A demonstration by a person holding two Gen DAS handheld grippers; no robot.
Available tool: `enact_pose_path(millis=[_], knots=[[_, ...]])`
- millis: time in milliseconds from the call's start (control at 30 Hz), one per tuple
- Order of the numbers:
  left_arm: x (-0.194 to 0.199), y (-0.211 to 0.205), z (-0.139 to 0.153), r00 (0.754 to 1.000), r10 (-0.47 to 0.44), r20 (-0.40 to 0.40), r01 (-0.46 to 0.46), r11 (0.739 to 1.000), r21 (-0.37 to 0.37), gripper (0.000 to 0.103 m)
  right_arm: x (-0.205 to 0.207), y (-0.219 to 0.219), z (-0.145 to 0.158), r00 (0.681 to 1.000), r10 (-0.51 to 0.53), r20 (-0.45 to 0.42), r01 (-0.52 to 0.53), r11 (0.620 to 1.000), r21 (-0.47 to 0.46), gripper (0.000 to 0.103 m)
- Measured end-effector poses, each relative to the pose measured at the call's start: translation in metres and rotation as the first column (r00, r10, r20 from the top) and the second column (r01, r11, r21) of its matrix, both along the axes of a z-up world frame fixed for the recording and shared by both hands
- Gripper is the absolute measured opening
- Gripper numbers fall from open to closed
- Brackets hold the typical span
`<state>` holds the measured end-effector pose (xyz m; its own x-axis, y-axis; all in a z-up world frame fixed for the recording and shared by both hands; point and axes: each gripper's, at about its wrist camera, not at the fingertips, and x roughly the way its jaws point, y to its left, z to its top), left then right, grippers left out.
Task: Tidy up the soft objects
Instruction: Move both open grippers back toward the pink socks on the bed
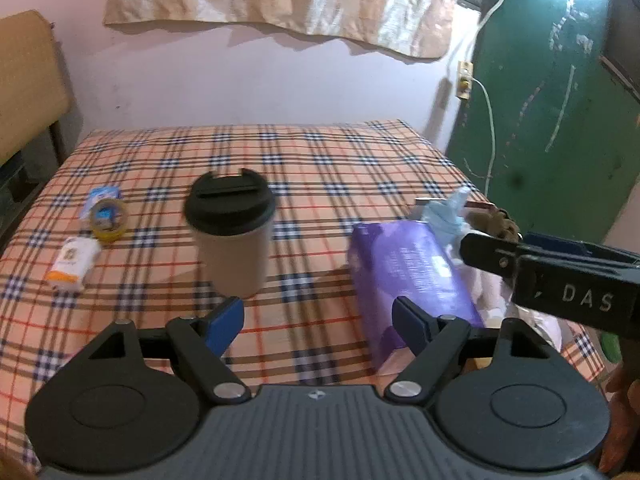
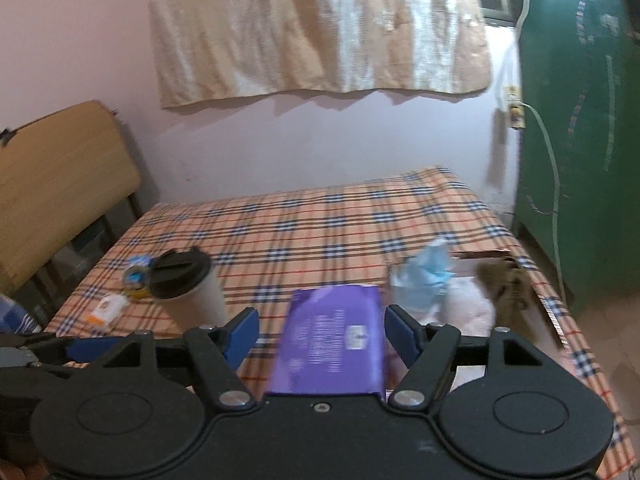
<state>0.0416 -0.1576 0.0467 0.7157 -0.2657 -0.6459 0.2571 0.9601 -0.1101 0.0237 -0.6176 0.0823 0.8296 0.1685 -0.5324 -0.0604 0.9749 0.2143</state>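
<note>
- The left tool (image 1: 318, 322) has its blue pads spread wide with nothing between them; only plaid cloth shows in the gap.
- The right tool (image 2: 320, 334) is spread as well. The purple soft plastic-wrapped pack (image 2: 332, 344) lies in its gap, but neither pad presses on it, so it looks released, not pinched.
- In the left wrist view that purple pack (image 1: 408, 276) lies on the plaid-covered worktop (image 1: 320, 168) at about 3 o'clock from the beige cup with a black lid (image 1: 230, 236), well apart from it.
- Just past the pack, at its 1 o'clock, sit the other soft things: a crumpled light blue cloth or mask (image 2: 428, 276), a brown knitted or furry piece (image 2: 506, 288), and something pale pink (image 2: 468, 308) under them. They are blurred, so I cannot tell exactly what each is.
- At 9 o'clock from the cup lie hard items: a yellow roll of tape (image 1: 107, 220) and a small white and orange tube (image 1: 72, 262).
- Judged step: a pause between picks, with the pack set down by the soft pile and both tools free.
- The next move likely calls for choosing one remaining soft item, lowering a spread tool over it, and closing gently on a fold. The pile is loose, so one pinch could drag a neighbour along.
- The cup stands near the left tool's path and could be knocked.
</note>
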Motion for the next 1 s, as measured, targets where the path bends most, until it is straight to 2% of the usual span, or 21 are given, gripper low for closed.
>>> enact_pose_path(millis=[467, 1000], knots=[[-0.006, 0.057, -0.002, 0.992, 0.124, -0.007, -0.124, 0.992, -0.011, 0.084, 0.009, 0.071, 0.005, 0.990, 0.144, 0.003, -0.144, 0.989, -0.025, 0.082], [-0.017, 0.116, -0.009, 0.970, 0.242, -0.038, -0.243, 0.970, -0.017, 0.085, 0.015, 0.139, 0.004, 0.961, 0.276, -0.018, -0.277, 0.960, -0.046, 0.083]])
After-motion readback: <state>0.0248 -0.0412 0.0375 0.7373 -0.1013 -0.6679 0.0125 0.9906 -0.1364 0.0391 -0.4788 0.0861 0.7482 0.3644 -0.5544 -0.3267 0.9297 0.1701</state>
